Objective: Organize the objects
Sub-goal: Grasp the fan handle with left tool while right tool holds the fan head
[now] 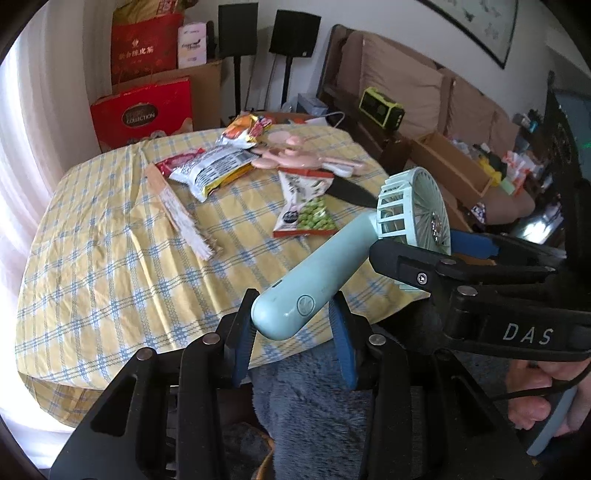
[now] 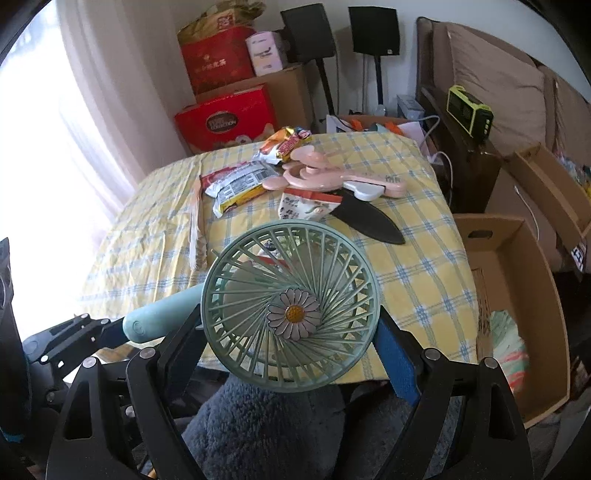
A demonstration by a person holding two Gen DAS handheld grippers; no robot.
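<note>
At lower centre, the left gripper grips the handle of the fan; the right gripper, set wide, clamps the fan head, above the table.

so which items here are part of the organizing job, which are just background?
In the job: mint handheld fan, held by left gripper and right gripper; pink fan; snack packets; black sheath.
Background: red gift boxes, speakers, green radio.

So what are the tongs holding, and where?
A green fan. The left tongs grip its handle end; the right tongs hold its round head by the sides.
</note>
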